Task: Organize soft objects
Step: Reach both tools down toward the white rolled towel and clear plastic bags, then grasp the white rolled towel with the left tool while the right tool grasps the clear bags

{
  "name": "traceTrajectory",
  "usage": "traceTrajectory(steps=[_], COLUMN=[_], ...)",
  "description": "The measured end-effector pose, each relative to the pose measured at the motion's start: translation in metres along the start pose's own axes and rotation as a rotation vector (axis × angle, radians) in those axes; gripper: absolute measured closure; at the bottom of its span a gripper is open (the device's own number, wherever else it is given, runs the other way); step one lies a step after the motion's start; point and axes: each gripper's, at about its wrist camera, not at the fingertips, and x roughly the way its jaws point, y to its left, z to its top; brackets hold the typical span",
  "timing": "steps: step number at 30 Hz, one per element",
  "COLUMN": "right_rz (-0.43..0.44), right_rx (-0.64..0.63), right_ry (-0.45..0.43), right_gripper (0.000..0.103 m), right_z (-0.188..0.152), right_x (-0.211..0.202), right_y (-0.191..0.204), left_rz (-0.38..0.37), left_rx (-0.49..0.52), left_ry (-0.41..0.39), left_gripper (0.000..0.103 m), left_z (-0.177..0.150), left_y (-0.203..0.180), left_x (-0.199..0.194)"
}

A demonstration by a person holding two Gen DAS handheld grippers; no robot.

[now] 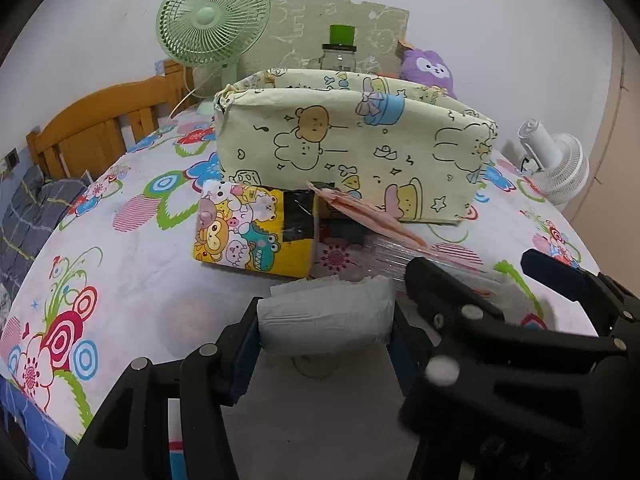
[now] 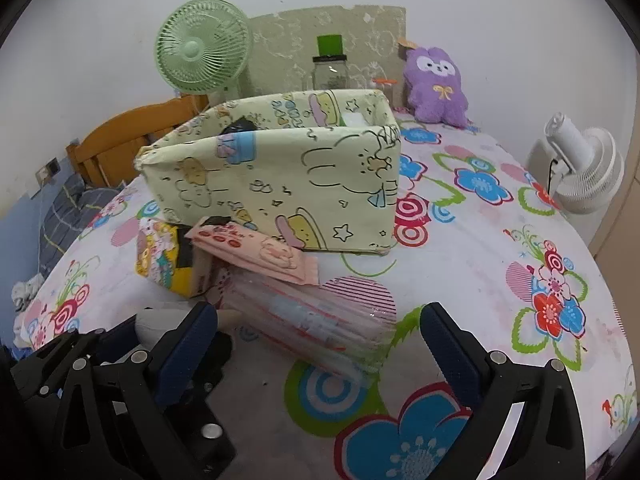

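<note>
Box (image 1: 352,152): pale yellow, cartoon bears and bunnies. Pack (image 1: 252,232): yellow, cartoon animals, black patch. Wipes (image 2: 260,248): pink. Sheet (image 2: 480,264): white, red-blue-green flowers. Fan (image 1: 212,16), upper left: mint green. Plush (image 2: 436,84): purple.

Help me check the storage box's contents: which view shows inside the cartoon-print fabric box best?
The right wrist view: it looks past the fabric box rim to something dark and something white inside. The left wrist view shows only its front wall and rim.
</note>
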Motion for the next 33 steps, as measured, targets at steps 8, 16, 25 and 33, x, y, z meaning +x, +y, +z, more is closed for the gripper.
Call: traceTrajectory(steps=[8, 16, 25, 33], right_rz=[0.029, 0.066, 0.105, 0.113], right_rx=[-0.007, -0.071, -0.081, -0.085], right_ry=[0.077, 0.107, 0.096, 0.100], right_gripper=[0.014, 0.034, 0.072, 0.085], right_z=[0.007, 0.010, 0.005, -0.001], right_x=[0.019, 0.028, 0.017, 0.008], right_y=[-0.001, 0.006, 0.010, 0.011], left_rz=[-0.009, -0.004, -0.003, -0.007], left_rx=[0.004, 0.016, 0.024, 0.034], left_ry=[0.019, 0.036, 0.034, 0.038], left_gripper=[0.043, 0.043, 0.043, 0.044], left_z=[0.004, 0.005, 0.002, -0.003], left_y=[0.001, 0.000, -0.001, -0.005], left_x=[0.006, 0.011, 0.009, 0.004])
